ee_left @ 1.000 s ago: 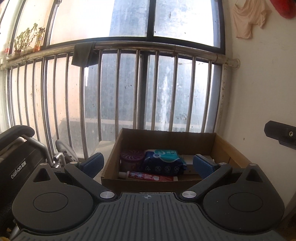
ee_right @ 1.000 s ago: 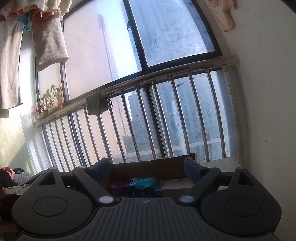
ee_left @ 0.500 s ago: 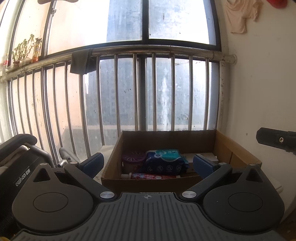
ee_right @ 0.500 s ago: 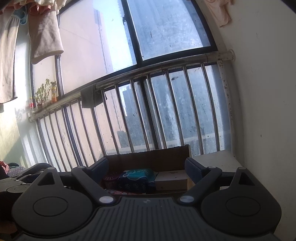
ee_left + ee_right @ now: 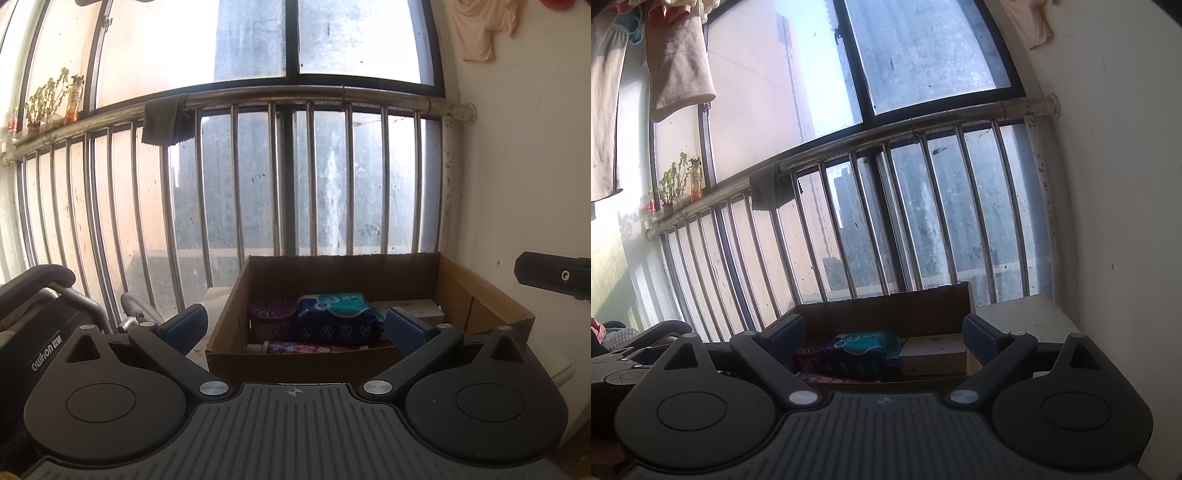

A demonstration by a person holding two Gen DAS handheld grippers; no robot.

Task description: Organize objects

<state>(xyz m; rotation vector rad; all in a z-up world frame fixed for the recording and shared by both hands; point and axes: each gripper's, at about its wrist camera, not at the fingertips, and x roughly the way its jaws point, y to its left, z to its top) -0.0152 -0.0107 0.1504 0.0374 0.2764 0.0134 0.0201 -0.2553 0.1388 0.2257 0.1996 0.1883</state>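
1. Hovering short of the cardboard box [image 5: 458,291], the left gripper [image 5: 293,326] stands with jaws apart and empty, ready to reach in.
2. The right gripper [image 5: 884,334] has just been opening wider, with nothing between its pads.
3. Packed together along the box's left side lie a purple tub [image 5: 271,314], a blue wipes pack [image 5: 334,321] and a toothpaste tube [image 5: 314,347], leaving its right side free.

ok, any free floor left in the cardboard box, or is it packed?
The open cardboard box is crowded left and centre: purple round container, blue tissue pack, red toothpaste tube along the front wall, flat white box behind. Any bare room is the right end, between the white box and the right wall, partly hidden by a finger. The white ledge right of the box is bare.
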